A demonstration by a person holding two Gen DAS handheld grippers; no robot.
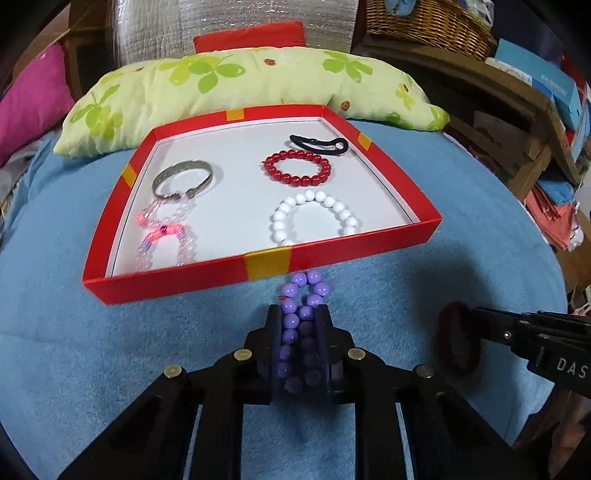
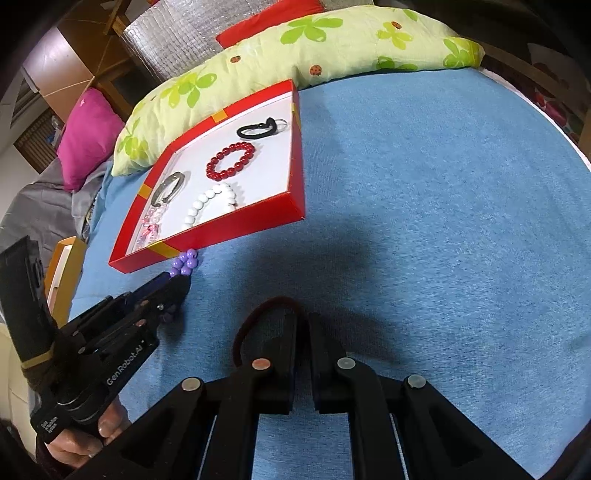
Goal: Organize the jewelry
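Note:
My left gripper (image 1: 300, 314) is shut on a purple bead bracelet (image 1: 301, 295), held just in front of the red tray's near wall (image 1: 266, 263); it also shows in the right wrist view (image 2: 186, 263). The tray holds a white bead bracelet (image 1: 314, 216), a red bead bracelet (image 1: 297, 167), a black hair tie (image 1: 319, 143), a silver bangle (image 1: 183, 181) and a clear pink bead bracelet (image 1: 162, 236). My right gripper (image 2: 303, 317) is shut on a dark red hair tie (image 2: 258, 321), low over the blue blanket, right of the left gripper (image 2: 177, 291).
The tray sits on a blue blanket (image 2: 424, 221). A green leaf-print pillow (image 1: 236, 85) lies behind the tray, a pink cushion (image 1: 33, 96) at the left. A wicker basket (image 1: 424, 26) and boxes on wooden shelving stand at the back right.

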